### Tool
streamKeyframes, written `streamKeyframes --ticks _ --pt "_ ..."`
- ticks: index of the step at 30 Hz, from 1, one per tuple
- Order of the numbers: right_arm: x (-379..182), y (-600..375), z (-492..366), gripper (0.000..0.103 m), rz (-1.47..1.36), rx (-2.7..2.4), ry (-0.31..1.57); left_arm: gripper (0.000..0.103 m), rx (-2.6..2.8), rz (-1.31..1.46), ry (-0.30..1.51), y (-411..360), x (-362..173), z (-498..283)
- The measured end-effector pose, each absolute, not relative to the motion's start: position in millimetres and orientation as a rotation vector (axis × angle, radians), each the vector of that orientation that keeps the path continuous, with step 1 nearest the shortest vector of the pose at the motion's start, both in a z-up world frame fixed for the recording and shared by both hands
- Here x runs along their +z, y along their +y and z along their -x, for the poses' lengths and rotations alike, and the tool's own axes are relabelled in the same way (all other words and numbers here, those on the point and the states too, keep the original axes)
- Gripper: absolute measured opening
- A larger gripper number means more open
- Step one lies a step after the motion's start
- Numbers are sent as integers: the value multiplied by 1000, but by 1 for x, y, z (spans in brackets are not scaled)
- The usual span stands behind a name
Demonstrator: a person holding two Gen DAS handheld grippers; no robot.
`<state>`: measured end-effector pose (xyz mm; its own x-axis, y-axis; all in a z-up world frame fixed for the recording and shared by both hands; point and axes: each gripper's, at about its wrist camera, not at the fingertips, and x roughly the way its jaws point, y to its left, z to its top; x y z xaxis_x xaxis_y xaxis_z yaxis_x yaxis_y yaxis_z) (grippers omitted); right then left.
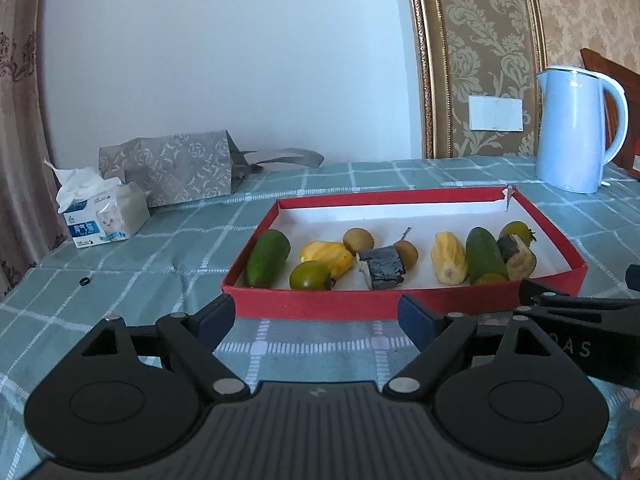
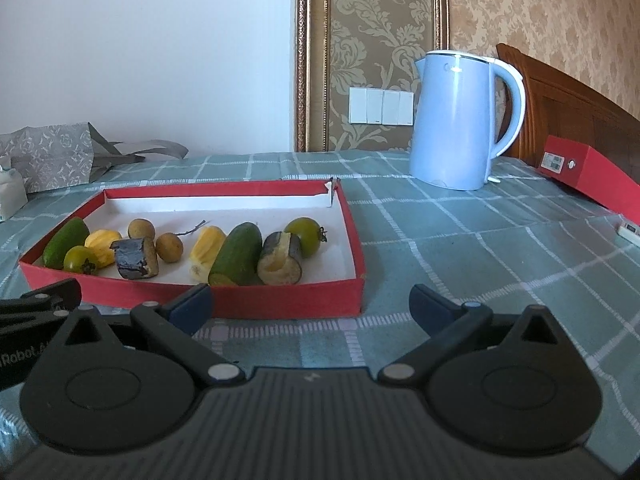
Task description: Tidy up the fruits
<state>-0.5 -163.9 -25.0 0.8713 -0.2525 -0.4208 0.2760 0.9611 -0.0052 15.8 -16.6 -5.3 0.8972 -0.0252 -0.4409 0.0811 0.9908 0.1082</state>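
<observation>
Right wrist alone shows a red box; left gripper and right gripper gape empty.

Shallow red tray with white lining lies flat on the table. Inside, along its near wall: two green cucumber pieces, two peeled yellow fruits, two green tomatoes, two brown longans, two dark eggplant sections.
</observation>
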Motion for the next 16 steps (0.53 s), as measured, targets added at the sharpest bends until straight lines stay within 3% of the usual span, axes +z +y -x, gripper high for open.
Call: streamKeyframes --ticks 16 --pt "-28 -164 -4 103 -57 -279 452 89 -56 -160 436 -19 -6 -14"
